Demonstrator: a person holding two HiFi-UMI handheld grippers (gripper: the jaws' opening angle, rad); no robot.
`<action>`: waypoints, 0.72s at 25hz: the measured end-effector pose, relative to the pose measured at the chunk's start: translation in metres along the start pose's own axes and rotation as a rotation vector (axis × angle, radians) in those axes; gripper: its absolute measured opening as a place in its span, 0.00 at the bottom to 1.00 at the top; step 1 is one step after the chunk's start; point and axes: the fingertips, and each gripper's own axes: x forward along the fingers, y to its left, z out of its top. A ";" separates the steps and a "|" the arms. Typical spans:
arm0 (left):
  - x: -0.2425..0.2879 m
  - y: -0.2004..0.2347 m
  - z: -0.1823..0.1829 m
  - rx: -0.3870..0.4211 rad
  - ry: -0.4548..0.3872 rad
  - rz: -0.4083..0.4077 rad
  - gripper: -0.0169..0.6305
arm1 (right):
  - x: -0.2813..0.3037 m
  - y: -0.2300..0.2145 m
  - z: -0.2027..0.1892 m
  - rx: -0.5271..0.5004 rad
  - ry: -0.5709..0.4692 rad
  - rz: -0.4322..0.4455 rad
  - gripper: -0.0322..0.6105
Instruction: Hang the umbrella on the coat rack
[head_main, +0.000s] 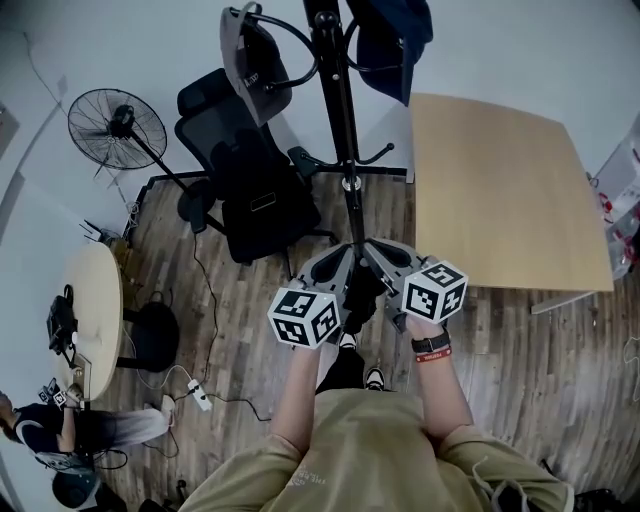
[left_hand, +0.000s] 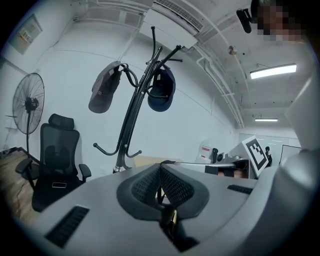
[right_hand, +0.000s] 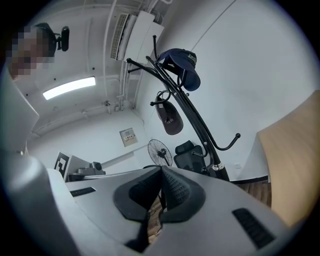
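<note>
At the upper left of the head view a floor fan (head_main: 115, 125) stands beside a black office chair (head_main: 245, 180). Top centre rises the coat rack (head_main: 338, 110), with a grey cap (head_main: 245, 60) on its left hooks and a navy cap (head_main: 395, 40) on its right. The wooden desk (head_main: 500, 190) fills the right side. Low centre, both forearms reach forward side by side, claws close together near the rack's foot. The left claw (left_hand: 160, 167) is closed, pads meeting on nothing, and the right claw (right_hand: 161, 170) likewise. Where the umbrella is, I cannot tell.
</note>
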 end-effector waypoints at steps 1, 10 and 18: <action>0.002 0.003 0.000 -0.003 0.002 -0.001 0.06 | 0.002 -0.002 0.000 0.002 0.001 -0.002 0.07; 0.020 0.023 -0.004 -0.010 0.026 -0.001 0.06 | 0.018 -0.024 -0.001 0.002 0.033 -0.022 0.07; 0.043 0.044 -0.006 -0.022 0.037 0.000 0.06 | 0.036 -0.047 0.001 -0.002 0.054 -0.046 0.07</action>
